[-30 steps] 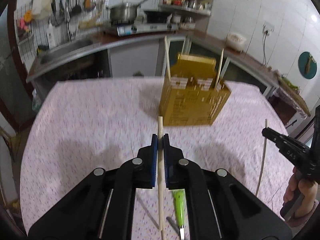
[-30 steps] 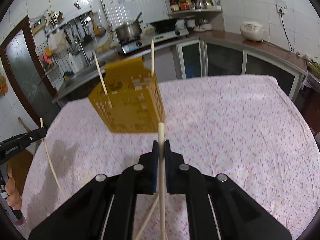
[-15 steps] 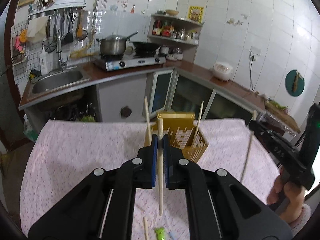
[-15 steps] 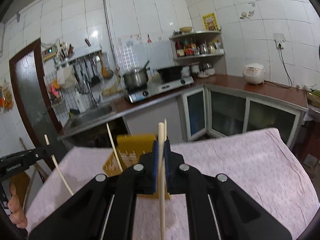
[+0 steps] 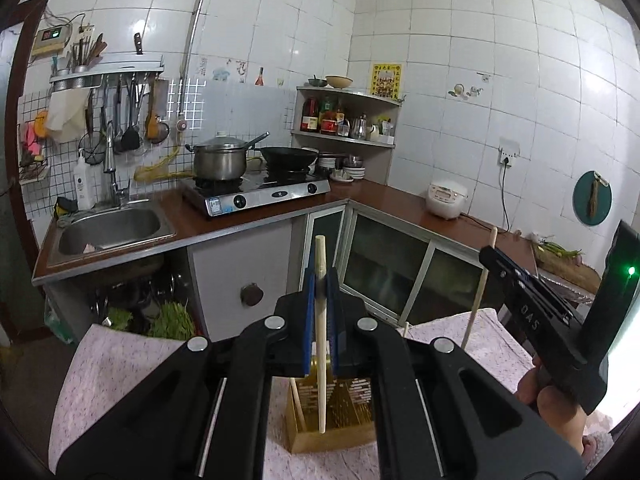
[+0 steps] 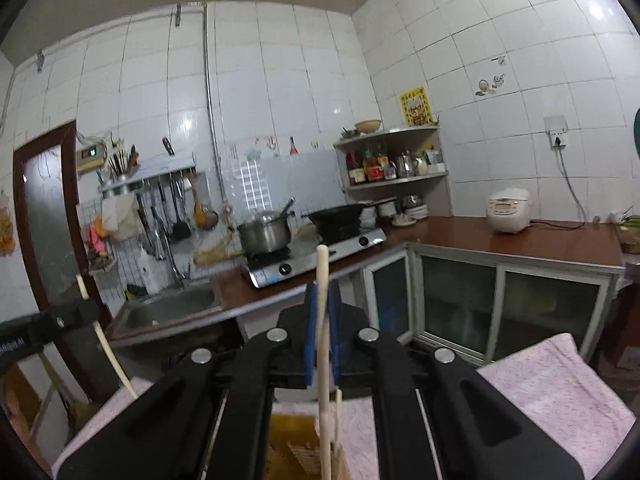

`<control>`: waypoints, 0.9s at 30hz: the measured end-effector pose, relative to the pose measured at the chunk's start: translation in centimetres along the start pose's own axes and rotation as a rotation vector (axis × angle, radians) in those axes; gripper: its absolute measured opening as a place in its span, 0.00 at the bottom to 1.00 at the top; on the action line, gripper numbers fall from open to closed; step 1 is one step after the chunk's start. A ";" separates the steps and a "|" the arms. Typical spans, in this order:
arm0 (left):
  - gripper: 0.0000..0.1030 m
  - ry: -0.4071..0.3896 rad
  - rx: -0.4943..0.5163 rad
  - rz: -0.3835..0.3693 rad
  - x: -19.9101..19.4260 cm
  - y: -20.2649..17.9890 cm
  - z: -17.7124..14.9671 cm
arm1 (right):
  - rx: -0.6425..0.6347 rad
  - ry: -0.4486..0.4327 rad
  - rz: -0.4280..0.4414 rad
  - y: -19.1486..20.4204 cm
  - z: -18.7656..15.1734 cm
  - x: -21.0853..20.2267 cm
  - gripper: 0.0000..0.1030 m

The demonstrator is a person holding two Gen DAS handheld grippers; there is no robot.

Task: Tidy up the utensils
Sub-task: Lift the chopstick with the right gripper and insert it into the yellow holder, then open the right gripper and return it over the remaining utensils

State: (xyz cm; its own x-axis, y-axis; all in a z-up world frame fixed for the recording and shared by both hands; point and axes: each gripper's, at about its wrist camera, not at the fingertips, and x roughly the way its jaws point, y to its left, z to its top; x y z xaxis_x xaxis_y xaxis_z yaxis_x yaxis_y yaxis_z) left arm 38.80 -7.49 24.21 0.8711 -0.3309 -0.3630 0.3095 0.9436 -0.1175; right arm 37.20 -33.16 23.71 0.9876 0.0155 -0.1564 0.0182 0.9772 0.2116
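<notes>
My left gripper is shut on a pale wooden chopstick held upright, its lower end hanging over the yellow perforated utensil holder on the pink tablecloth. Another chopstick stands in the holder. My right gripper is shut on a second chopstick, also upright above the holder. The right gripper with its chopstick shows at the right of the left wrist view; the left gripper shows at the left of the right wrist view.
The table with the pink floral cloth lies below both grippers. Behind it a kitchen counter holds a sink, a gas stove with pot and wok and a rice cooker. Glass-door cabinets stand beyond the table.
Both grippers have risen and tilted up with their chopsticks, moving over the yellow holder. The holder now sits low in both views, under the chopsticks' lower ends.
</notes>
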 end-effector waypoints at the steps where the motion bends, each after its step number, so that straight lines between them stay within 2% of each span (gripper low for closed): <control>1: 0.04 -0.003 0.000 0.000 0.4 0.1 0.0 | 0.005 -0.008 -0.003 0.0 0.0 0.5 0.06; 5: 0.04 -0.012 0.007 0.000 2.2 0.3 -0.3 | 0.055 -0.029 0.017 -0.6 -0.7 2.0 0.06; 9: 0.04 0.028 0.000 -0.009 4.4 0.9 -2.0 | 0.088 -0.002 0.029 -1.2 -2.8 3.9 0.06; 13: 0.04 0.083 0.004 -0.003 6.4 1.4 -4.7 | 0.069 0.035 0.047 -1.1 -5.8 5.1 0.06; 18: 0.04 0.153 -0.003 0.009 8.0 2.3 -7.8 | -0.010 0.143 0.087 -0.9 -9.8 6.1 0.06; 24: 0.04 0.217 -0.045 0.017 9.0 3.2 -10.0 | -0.006 0.294 0.117 -1.9 -12.0 7.2 0.10; 25: 0.06 0.218 -0.044 0.022 8.9 3.2 -10.1 | -0.010 0.319 0.117 -1.9 -12.0 7.2 0.10; 26: 0.16 0.226 -0.043 0.025 8.7 3.3 -10.1 | -0.014 0.333 0.113 -1.9 -12.0 7.0 0.12; 27: 0.25 0.233 -0.047 0.025 8.5 3.4 -10.0 | -0.012 0.346 0.112 -2.0 -11.7 6.7 0.28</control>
State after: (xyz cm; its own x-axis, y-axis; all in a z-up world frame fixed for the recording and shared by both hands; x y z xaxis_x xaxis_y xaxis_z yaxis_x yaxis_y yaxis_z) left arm 43.43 -7.02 11.45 0.7650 -0.3009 -0.5694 0.2658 0.9528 -0.1465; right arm 41.96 -32.58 10.93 0.8718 0.1917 -0.4509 -0.0914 0.9678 0.2347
